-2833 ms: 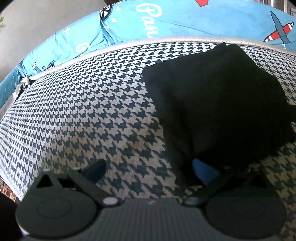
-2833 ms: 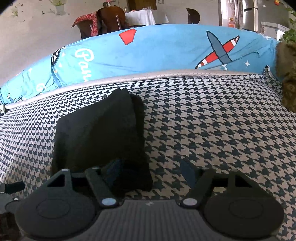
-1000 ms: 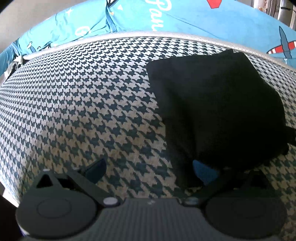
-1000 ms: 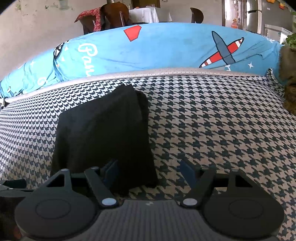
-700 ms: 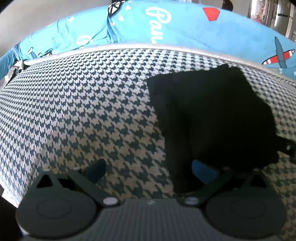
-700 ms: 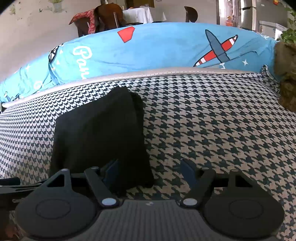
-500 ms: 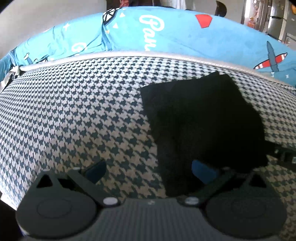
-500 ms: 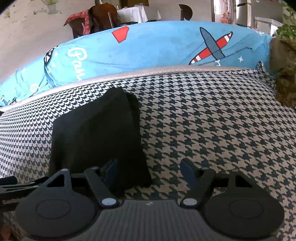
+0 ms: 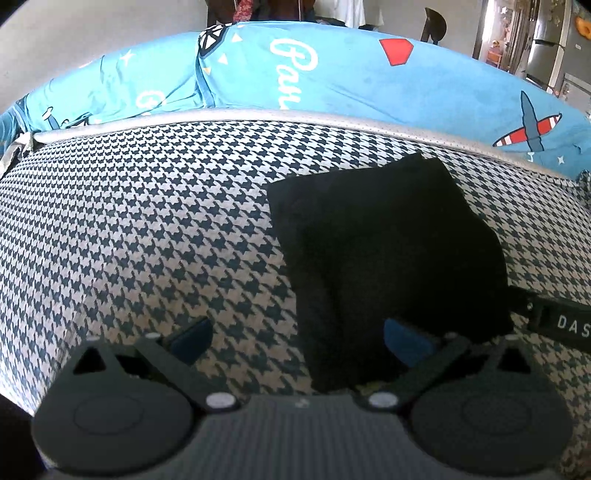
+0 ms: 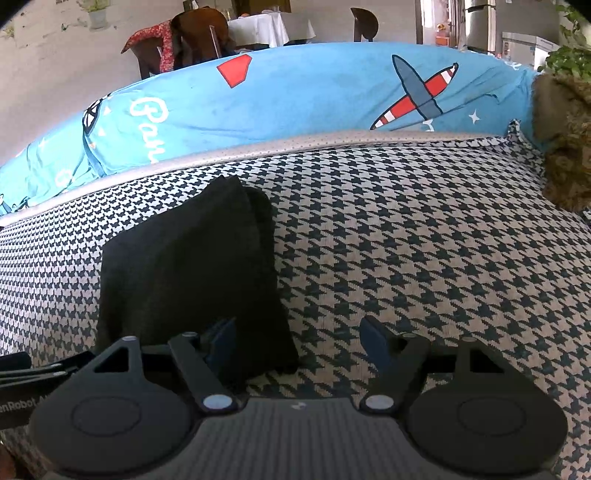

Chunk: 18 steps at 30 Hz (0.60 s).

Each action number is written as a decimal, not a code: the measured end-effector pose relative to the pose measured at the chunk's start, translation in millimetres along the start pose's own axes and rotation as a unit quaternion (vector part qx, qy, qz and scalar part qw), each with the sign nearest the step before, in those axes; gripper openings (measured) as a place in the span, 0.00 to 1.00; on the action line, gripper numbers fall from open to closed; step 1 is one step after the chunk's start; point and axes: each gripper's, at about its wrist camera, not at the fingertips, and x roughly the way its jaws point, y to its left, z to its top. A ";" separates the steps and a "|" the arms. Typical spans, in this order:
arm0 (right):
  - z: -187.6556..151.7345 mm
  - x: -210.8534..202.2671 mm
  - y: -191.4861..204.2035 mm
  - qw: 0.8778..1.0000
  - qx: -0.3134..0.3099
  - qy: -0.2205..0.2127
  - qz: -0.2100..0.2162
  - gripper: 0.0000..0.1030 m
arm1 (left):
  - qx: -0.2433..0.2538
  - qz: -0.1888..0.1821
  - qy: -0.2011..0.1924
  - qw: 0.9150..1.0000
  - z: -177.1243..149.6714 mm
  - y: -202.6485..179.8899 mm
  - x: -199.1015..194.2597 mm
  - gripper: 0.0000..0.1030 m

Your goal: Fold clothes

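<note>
Black garment (image 9: 388,251): plain dark fabric, folded into a compact, roughly rectangular, several-layer bundle. It lies flat on the houndstooth-patterned surface (image 9: 147,221), its far corner near the surface's silver edge. A thicker folded edge runs along its right side in the right wrist view (image 10: 262,236).

Daylight fell across my houndstooth-covered surface (image 10: 424,236), backed by a blue airplane-print cushion (image 10: 314,99). Beyond it stood a pale wall (image 10: 55,74), a white-clothed table (image 10: 266,31) with dark chairs (image 10: 364,22), and a steel refrigerator (image 10: 478,22).
</note>
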 end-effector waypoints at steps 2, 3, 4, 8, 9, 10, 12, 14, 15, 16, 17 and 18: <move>-0.1 -0.1 0.8 1.000 -0.002 0.000 0.000 0.71 | -0.002 0.000 0.001 1.000 -0.5 -0.4 -0.4 1.00; -0.1 -0.2 1.2 1.000 -0.003 0.000 0.000 0.71 | -0.003 -0.001 0.001 1.000 -0.4 0.5 0.5 1.00; -0.2 -0.3 1.6 1.000 -0.004 0.000 -0.001 0.71 | -0.004 -0.001 0.002 1.000 -0.3 1.1 1.3 1.00; -0.4 -0.8 2.1 1.000 -0.005 -0.001 -0.002 0.71 | -0.003 0.000 0.002 1.000 -1.0 1.1 2.1 1.00; -0.4 -1.0 2.2 1.000 -0.005 -0.002 -0.002 0.71 | -0.003 -0.001 0.002 1.000 -1.1 1.4 2.1 1.00; -0.5 -1.2 2.2 1.000 -0.005 -0.002 -0.002 0.71 | -0.003 -0.001 0.002 1.000 -1.1 1.9 2.0 1.00; -0.5 -1.1 2.5 1.000 -0.006 -0.001 -0.003 0.71 | -0.003 0.000 0.000 1.000 -1.2 1.4 1.8 1.00; -0.6 -0.8 2.7 1.000 -0.007 -0.001 -0.004 0.71 | -0.002 0.001 -0.001 1.000 -1.3 1.2 1.5 1.00; -0.6 -0.6 2.8 1.000 -0.007 0.000 -0.004 0.71 | -0.002 0.001 -0.001 1.000 -1.4 1.1 1.4 1.00; -0.6 -0.5 2.7 1.000 -0.007 0.000 -0.004 0.71 | -0.002 0.001 -0.002 1.000 -1.4 1.0 1.5 1.00; -0.5 -0.6 2.6 1.000 -0.007 0.000 -0.004 0.71 | -0.001 0.002 -0.002 1.000 -1.4 0.6 1.4 1.00; -0.5 -0.7 2.8 1.000 -0.007 0.000 -0.004 0.71 | -0.001 0.002 -0.002 1.000 -1.4 0.3 1.4 1.00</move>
